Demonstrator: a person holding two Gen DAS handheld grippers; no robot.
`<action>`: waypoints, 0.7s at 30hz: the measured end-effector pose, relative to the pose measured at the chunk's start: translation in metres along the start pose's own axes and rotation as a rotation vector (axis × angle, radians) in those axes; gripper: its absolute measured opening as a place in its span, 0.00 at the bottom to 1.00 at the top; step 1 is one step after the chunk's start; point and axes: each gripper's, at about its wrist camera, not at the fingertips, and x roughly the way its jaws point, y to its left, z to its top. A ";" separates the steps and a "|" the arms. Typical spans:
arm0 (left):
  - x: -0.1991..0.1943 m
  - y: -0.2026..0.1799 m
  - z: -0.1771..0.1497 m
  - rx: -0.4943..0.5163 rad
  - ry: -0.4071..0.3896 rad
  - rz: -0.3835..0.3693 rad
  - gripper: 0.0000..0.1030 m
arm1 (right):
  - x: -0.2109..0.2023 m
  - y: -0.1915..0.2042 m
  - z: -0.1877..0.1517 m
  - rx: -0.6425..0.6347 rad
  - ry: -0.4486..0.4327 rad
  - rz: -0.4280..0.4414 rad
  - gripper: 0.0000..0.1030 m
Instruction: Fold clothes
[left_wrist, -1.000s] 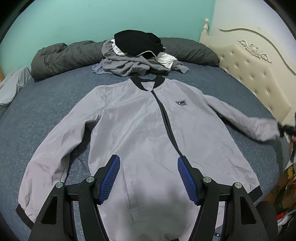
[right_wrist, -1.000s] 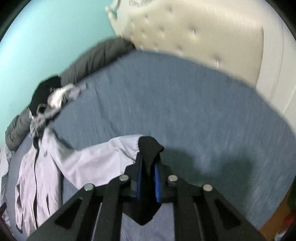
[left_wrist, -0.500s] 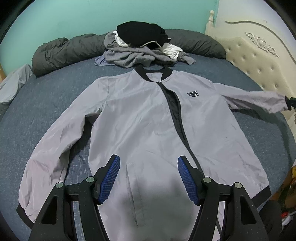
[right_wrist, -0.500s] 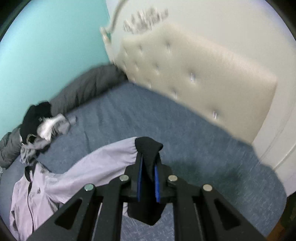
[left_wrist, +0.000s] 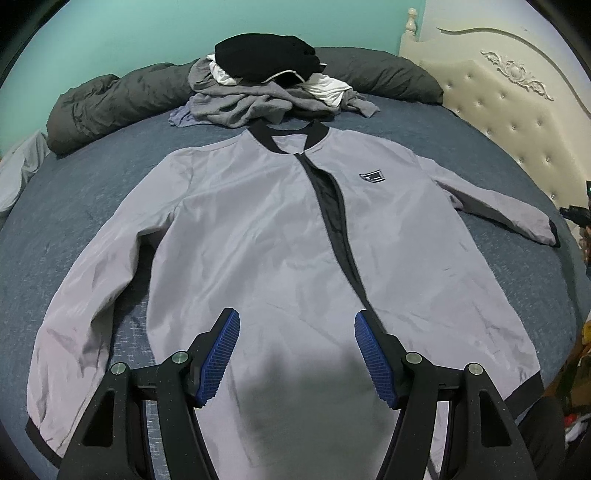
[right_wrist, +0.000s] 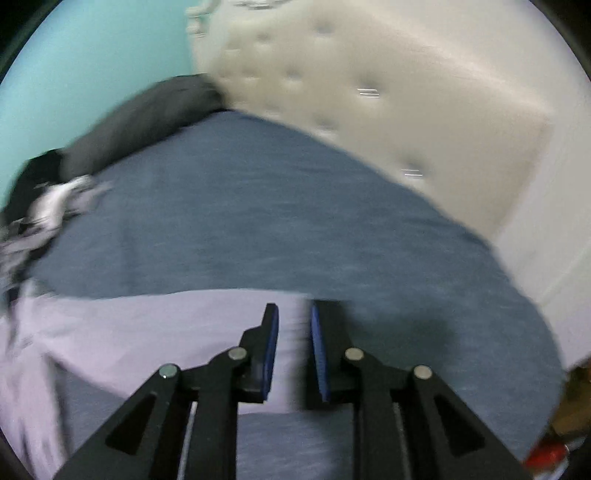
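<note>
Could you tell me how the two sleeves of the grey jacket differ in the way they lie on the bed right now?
The left-hand sleeve hangs down beside the jacket body, its cuff near the hem; the right-hand sleeve stretches outward toward the headboard side. The left-hand sleeve looks more creased; the right-hand sleeve lies fairly straight. Both rest flat on the blue bed and end in black cuffs.

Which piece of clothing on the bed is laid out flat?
The light grey jacket with black trim, sleeves spread; the other clothes sit crumpled in a heap beyond its collar.
</note>
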 end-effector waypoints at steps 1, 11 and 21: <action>0.000 -0.002 0.000 0.001 0.000 -0.004 0.67 | 0.003 0.016 -0.002 -0.024 0.013 0.065 0.17; 0.009 -0.007 -0.001 0.015 0.010 -0.028 0.67 | 0.060 0.158 -0.014 -0.189 0.164 0.339 0.44; 0.033 0.016 -0.001 -0.013 0.015 -0.035 0.67 | 0.144 0.190 0.000 -0.295 0.256 0.154 0.47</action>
